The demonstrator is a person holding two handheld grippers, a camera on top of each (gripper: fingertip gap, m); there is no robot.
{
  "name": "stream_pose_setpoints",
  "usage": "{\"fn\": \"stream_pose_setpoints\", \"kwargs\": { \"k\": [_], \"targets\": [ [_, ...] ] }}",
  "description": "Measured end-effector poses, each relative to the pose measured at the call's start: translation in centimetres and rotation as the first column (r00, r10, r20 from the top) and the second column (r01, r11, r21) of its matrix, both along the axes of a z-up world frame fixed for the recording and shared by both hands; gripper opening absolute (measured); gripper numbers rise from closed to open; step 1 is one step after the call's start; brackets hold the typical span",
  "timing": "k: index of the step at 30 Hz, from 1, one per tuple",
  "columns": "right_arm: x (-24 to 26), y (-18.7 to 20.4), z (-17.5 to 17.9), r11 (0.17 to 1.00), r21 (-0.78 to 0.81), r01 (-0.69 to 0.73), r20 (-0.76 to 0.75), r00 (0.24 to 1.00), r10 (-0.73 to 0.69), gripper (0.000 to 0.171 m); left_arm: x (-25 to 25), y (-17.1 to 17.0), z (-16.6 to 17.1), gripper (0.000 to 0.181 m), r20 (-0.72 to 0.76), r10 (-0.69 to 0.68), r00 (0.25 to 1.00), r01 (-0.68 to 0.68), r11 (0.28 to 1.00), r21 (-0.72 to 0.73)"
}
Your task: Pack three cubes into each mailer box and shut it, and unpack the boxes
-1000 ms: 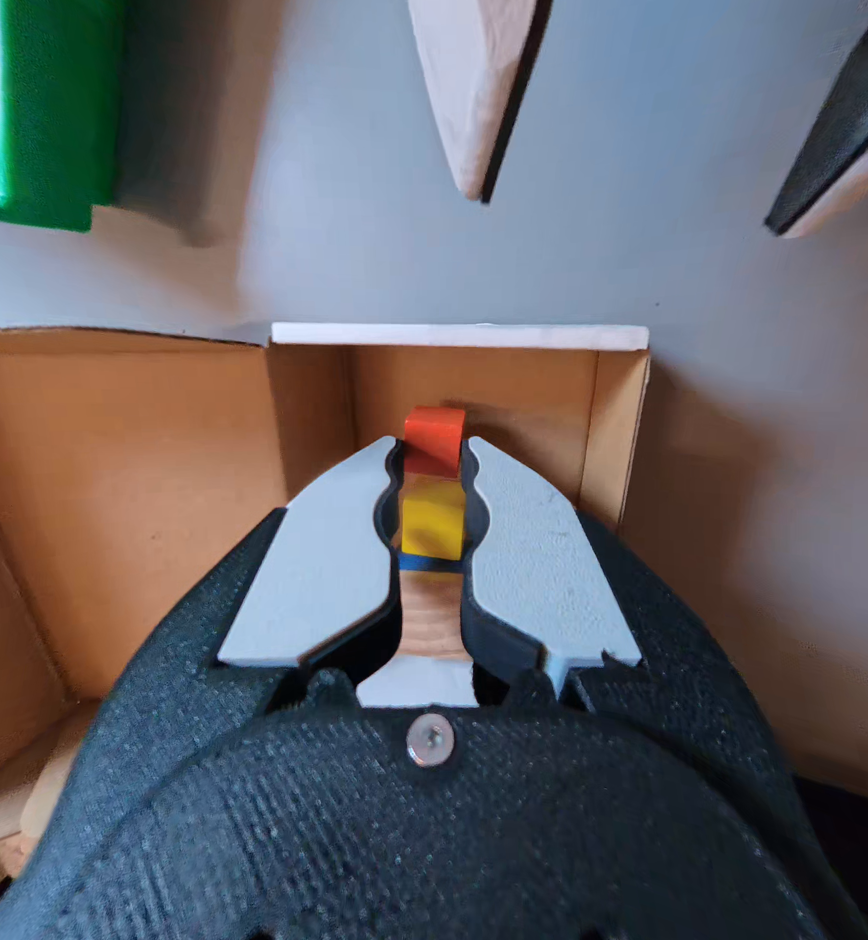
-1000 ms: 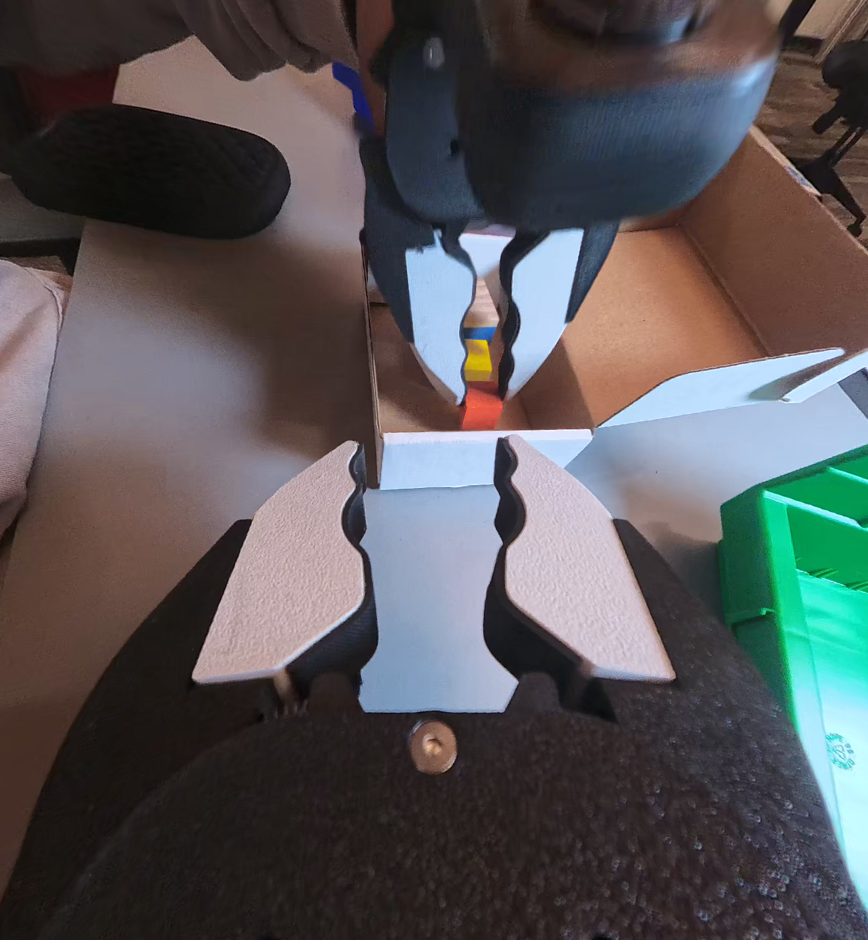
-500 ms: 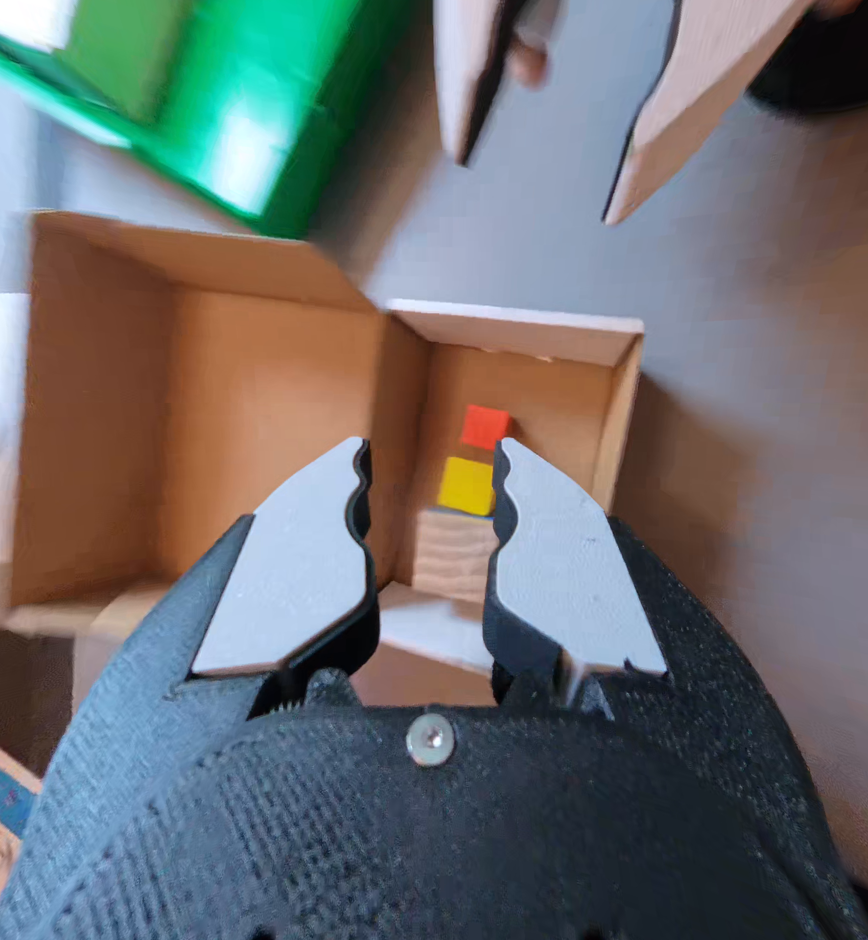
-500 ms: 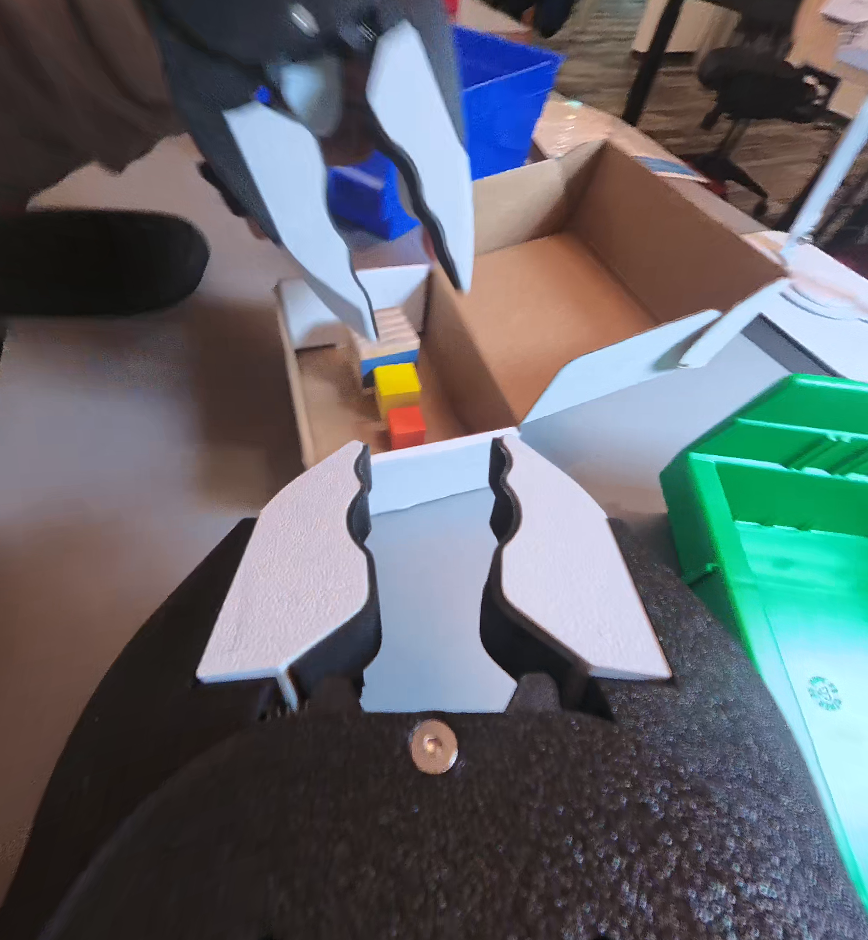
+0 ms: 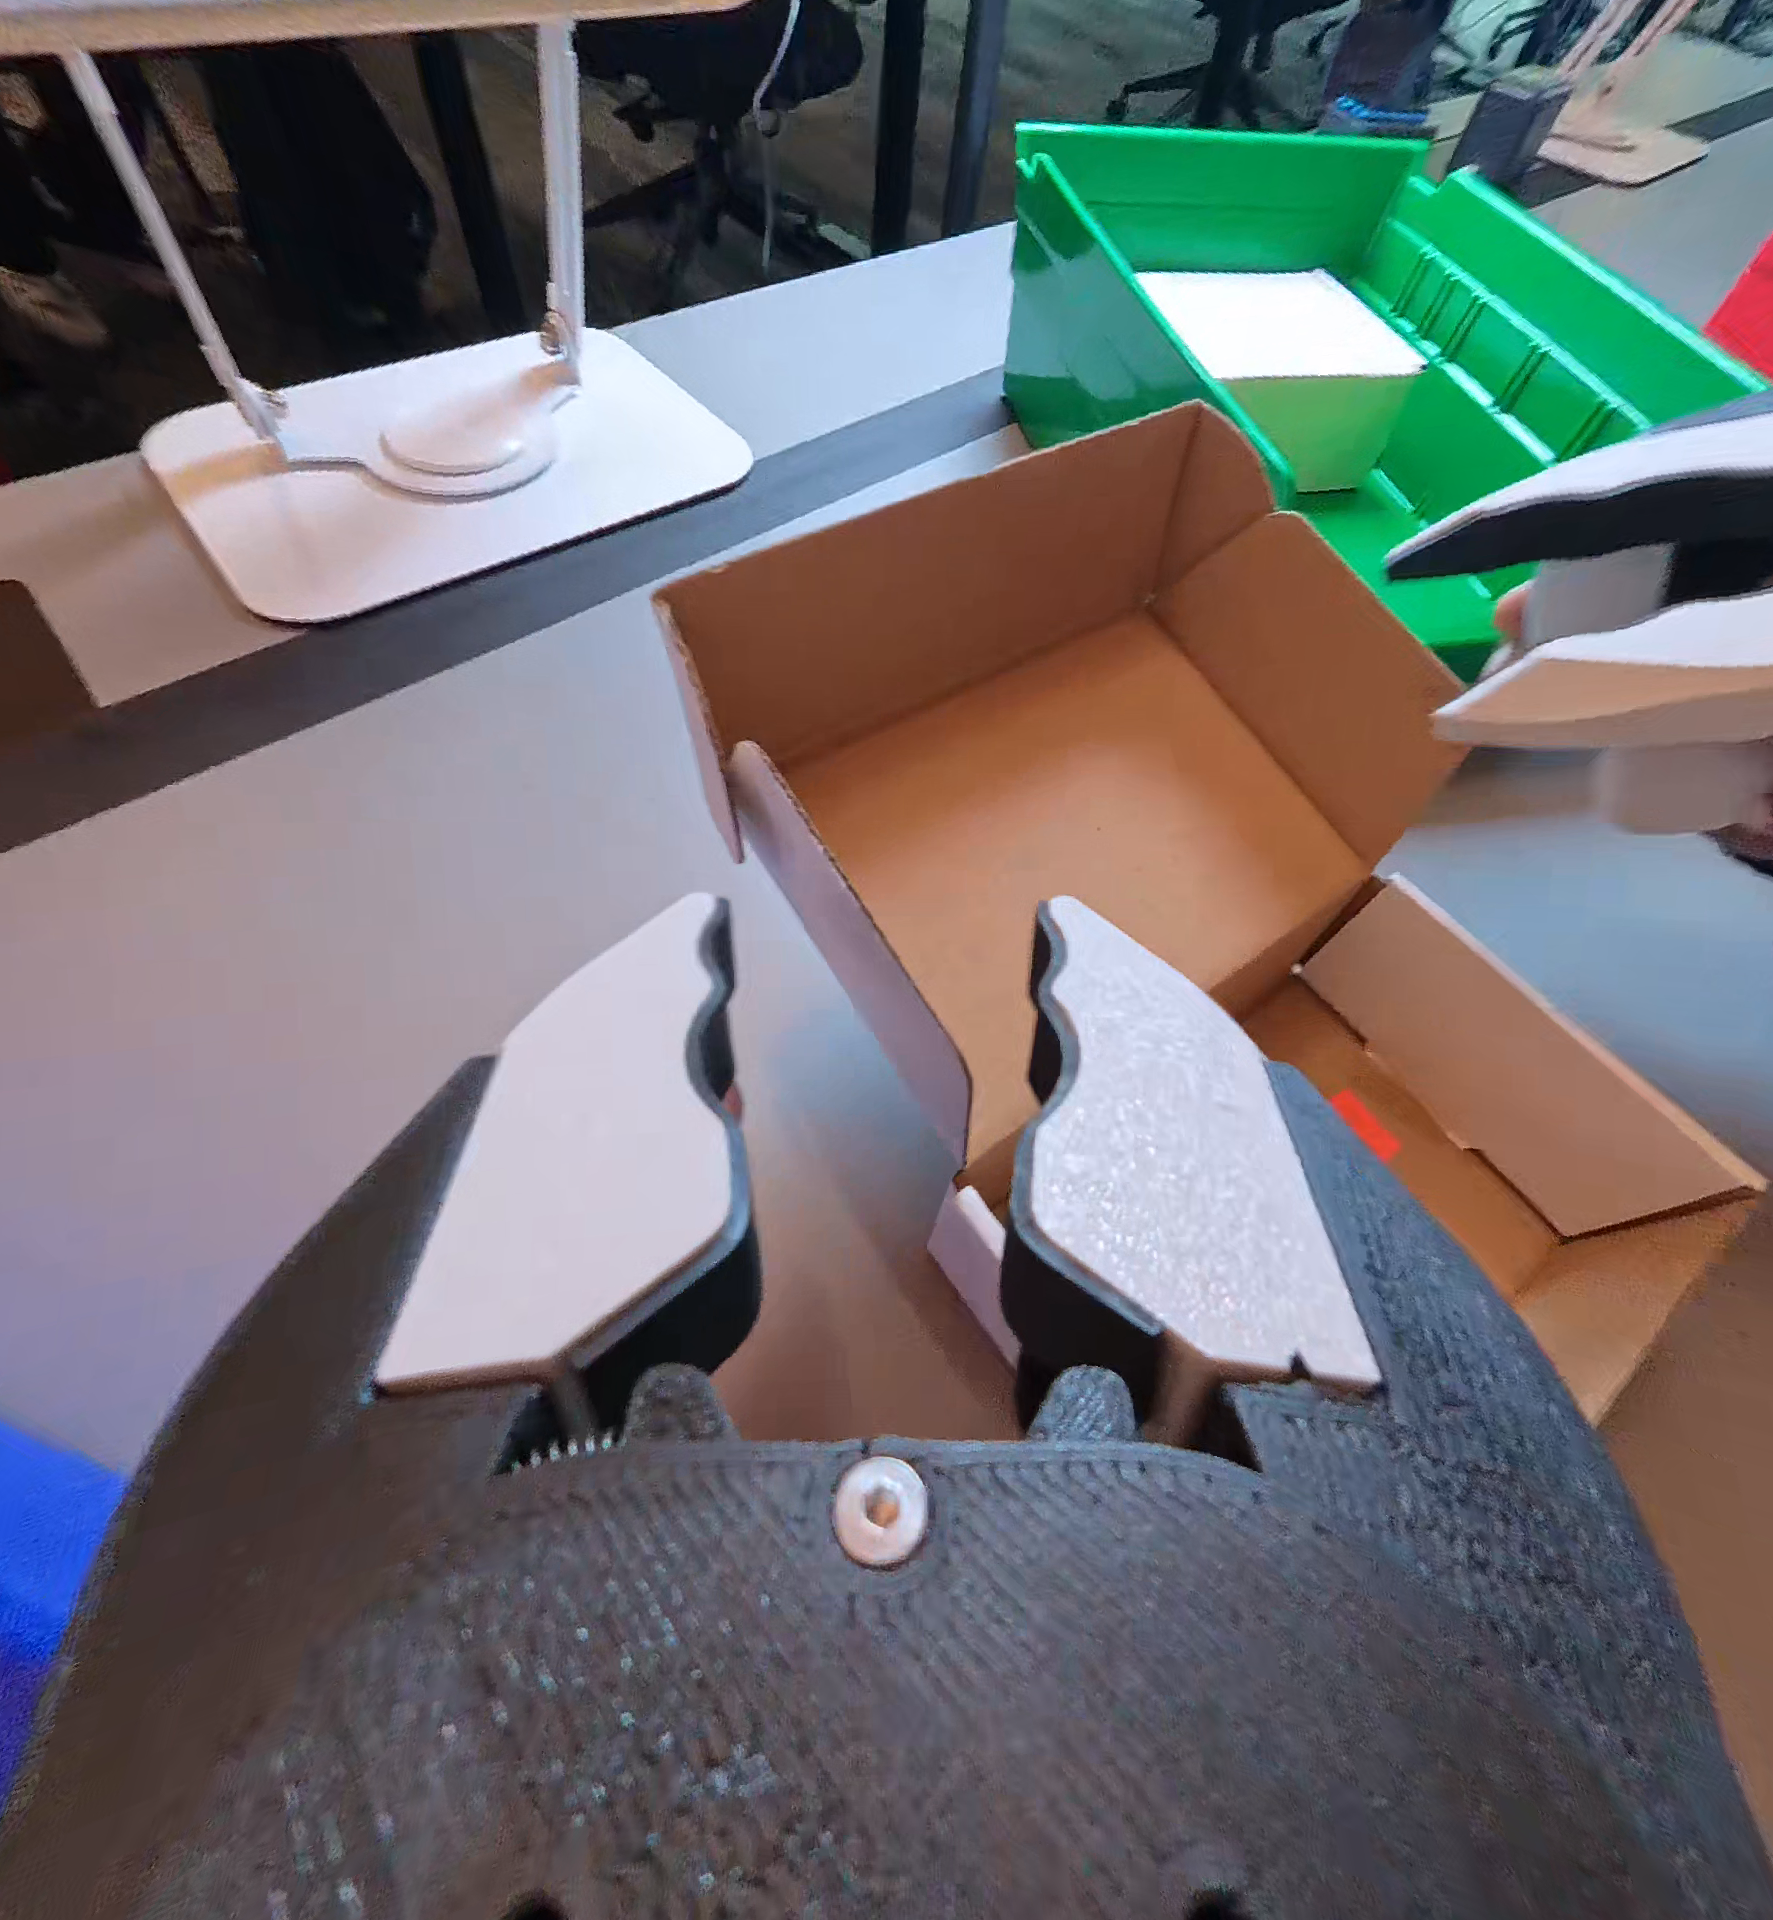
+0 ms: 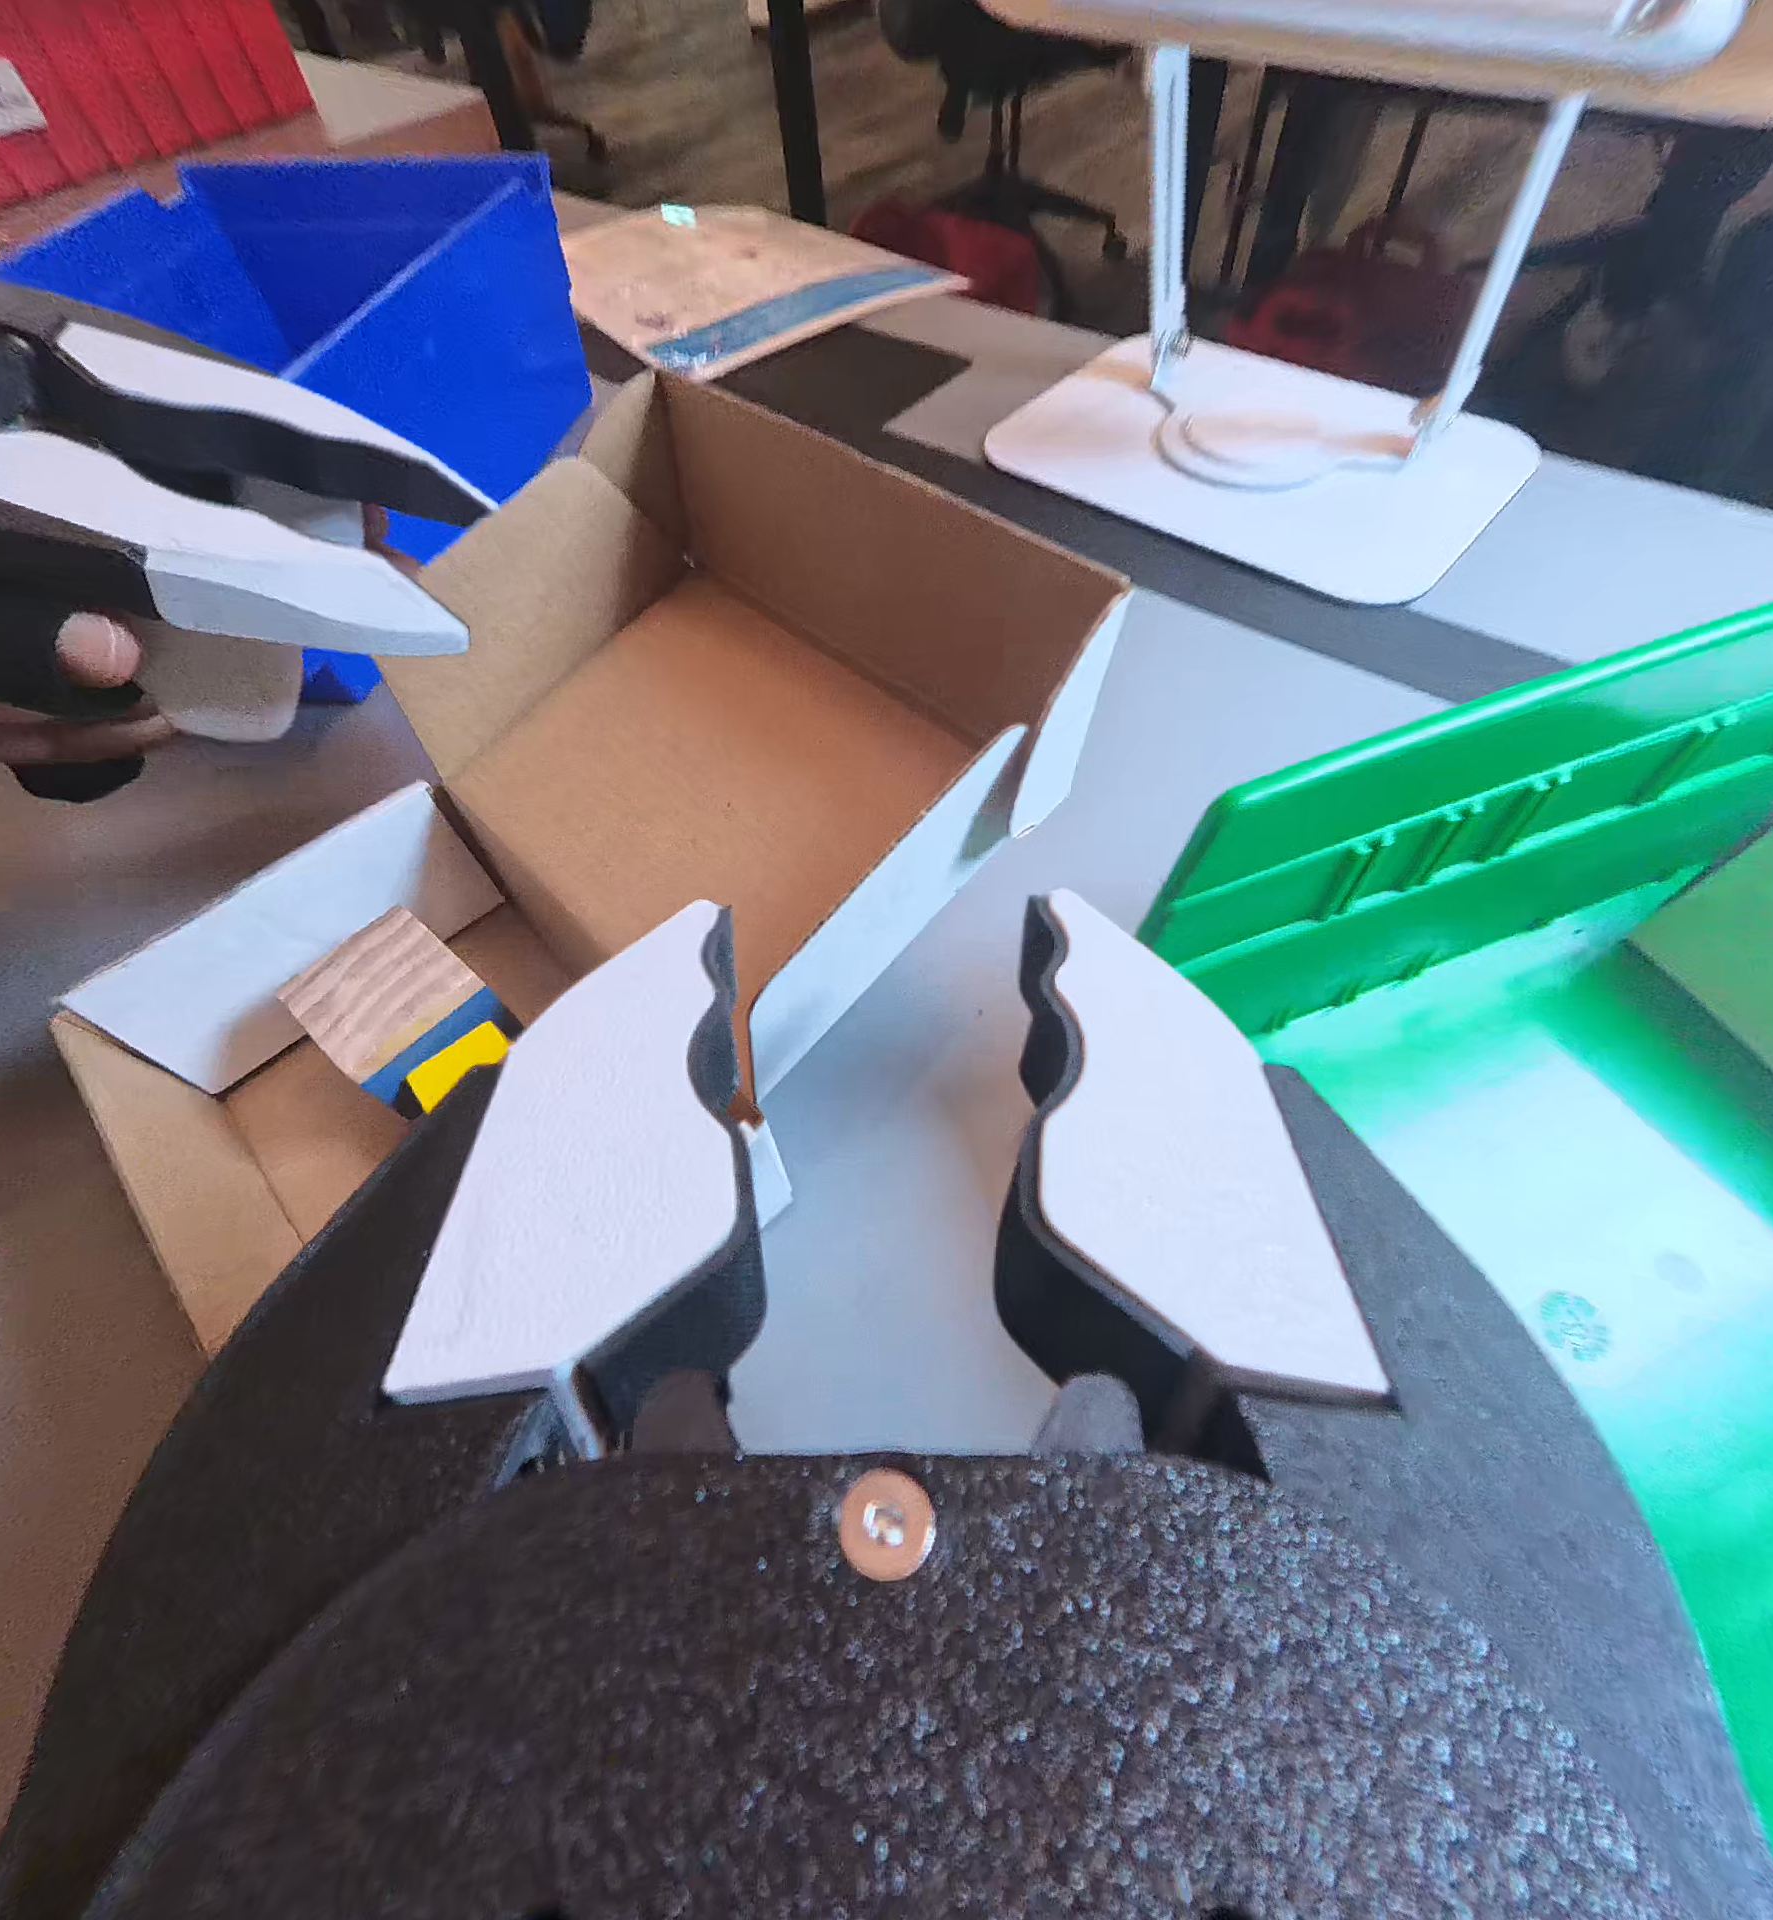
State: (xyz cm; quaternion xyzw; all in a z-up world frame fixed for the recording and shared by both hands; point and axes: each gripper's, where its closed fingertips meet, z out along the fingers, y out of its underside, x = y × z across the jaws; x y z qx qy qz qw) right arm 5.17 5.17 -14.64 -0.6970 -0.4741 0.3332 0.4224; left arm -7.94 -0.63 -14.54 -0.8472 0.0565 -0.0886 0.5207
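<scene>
Corrugated cardboard, brown inside and white outside, forms the mailer box point(image 6: 716, 748), which lies open on the grey desk point(image 5: 238, 987) and serves here as the landmark. Its shallow tray point(image 6: 238, 1143), the part nearest the cameras, holds a wood-grain block with a blue underside point(image 6: 383, 987), a yellow cube point(image 6: 456, 1065) just beside it, and a red cube point(image 5: 1365, 1127) seen only as a sliver in the left wrist view. The deeper lid section behind the tray shows nothing inside.

Handling, as a judgement: the board should be light and stiff along its panels but free to fold at the creases, and likely to slide on the desk if pushed at one side only. The raised lid section's far wall or the side flap point(image 5: 851, 966) look like the sensible holds for closing. The cubes look small, hard and light.

The left tongs point(image 5: 877, 1029) hover above the box's near-left corner, jaws apart and holding nothing, straddling the side flap without clear contact. The right tongs point(image 6: 877, 1018) hang over the desk just right of the box, between it and a green bin point(image 6: 1484, 935), jaws likewise apart and empty. Each points forward and downward toward the box. A blue bin point(image 6: 394, 301) stands behind the box to its left; a white stand base point(image 5: 446, 468) lies well beyond it.
</scene>
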Motion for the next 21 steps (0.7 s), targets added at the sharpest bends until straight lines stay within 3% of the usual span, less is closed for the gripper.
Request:
{"fn": "stream_pose_setpoints", "kwargs": {
  "k": [3, 5, 9, 14, 17, 21],
  "targets": [
    [-1.0, -0.5, -1.0, 1.000, 0.024, -0.011, 0.031, 0.999, 0.011, 0.026, 1.0, 0.0, -0.6, 0.032, 0.052, -0.036, 0.998, 0.036, 0.999, 0.005],
    [-1.3, -0.8, -0.9, 0.996, 0.087, -0.022, 0.017, 1.000, 0.021, 0.024, 1.1, -0.4, -0.4, 0.021, 0.016, -0.046, 0.999, 0.045, 0.997, 0.061],
    [-0.9, -2.1, 0.4, 0.964, 0.257, -0.070, -0.046, 0.995, 0.085, 0.024, 1.9, -2.3, 0.7, 0.021, -0.090, -0.085, 0.992, 0.100, 0.980, 0.173],
    [2.1, -6.0, 0.9, 0.906, 0.369, -0.208, -0.069, 0.966, 0.250, 0.027, 5.1, -6.6, 1.3, 0.025, -0.226, -0.231, 0.946, 0.290, 0.916, 0.277],
    [3.7, -8.5, 0.5, 0.876, 0.371, -0.307, -0.049, 0.936, 0.348, 0.027, 6.9, -9.3, 1.3, 0.031, -0.302, -0.313, 0.901, 0.401, 0.866, 0.299],
    [5.3, -11.1, -1.2, 0.849, 0.277, -0.451, 0.003, 0.883, 0.469, 0.034, 8.9, -11.8, -0.2, 0.035, -0.327, -0.456, 0.827, 0.535, 0.818, 0.213]
  ]
}}
